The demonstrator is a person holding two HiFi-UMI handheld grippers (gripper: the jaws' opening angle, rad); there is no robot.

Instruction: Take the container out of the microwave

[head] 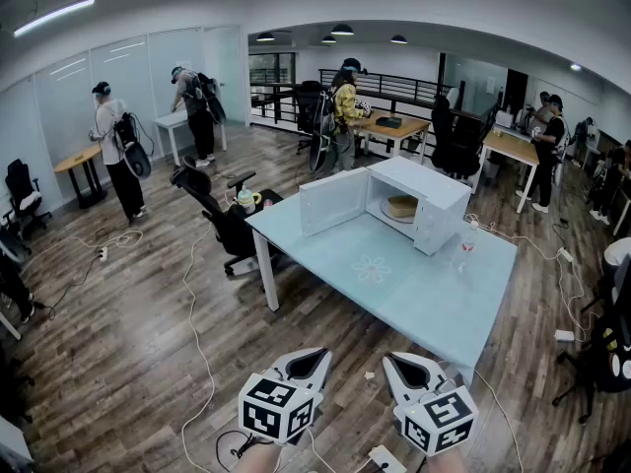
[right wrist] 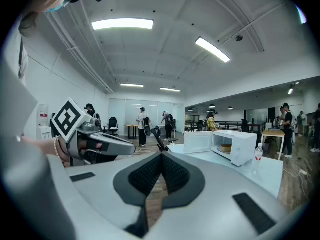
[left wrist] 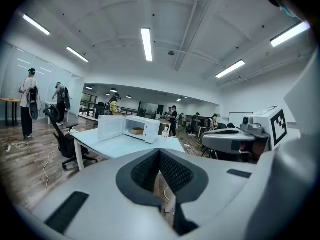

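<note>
So here's where I'm at: both tools are down at the bottom of the head view, well short of the table point(head: 394, 294). The left gripper point(head: 314, 358) has its jaws pressed together with nothing between them, and the right gripper point(head: 394, 363) is the same, tips closed and empty. I'll have to spread one before I get anywhere near the job.

The container point(head: 401, 206) is sitting inside the microwave point(head: 439, 190) on its floor. The door point(head: 333, 202) is already swung wide to the left, so the opening is clear.

From the right gripper view the container point(right wrist: 226, 148) reads as a low, round, tan tub. My guess is it's light and fairly stiff, maybe fibre or bamboo, not glass, so probably not fragile. I can't tell from here whether it has a lid or anything in it, so I'd keep it level anyway.

It looks too wide to span across the body. I'd pinch the near wall at the rim, one jaw inside and one outside, then slide it straight out through the opening.

One thing to watch is a bottle point(head: 467, 247) standing just beside the microwave on the right, easy to knock on the way in
</note>
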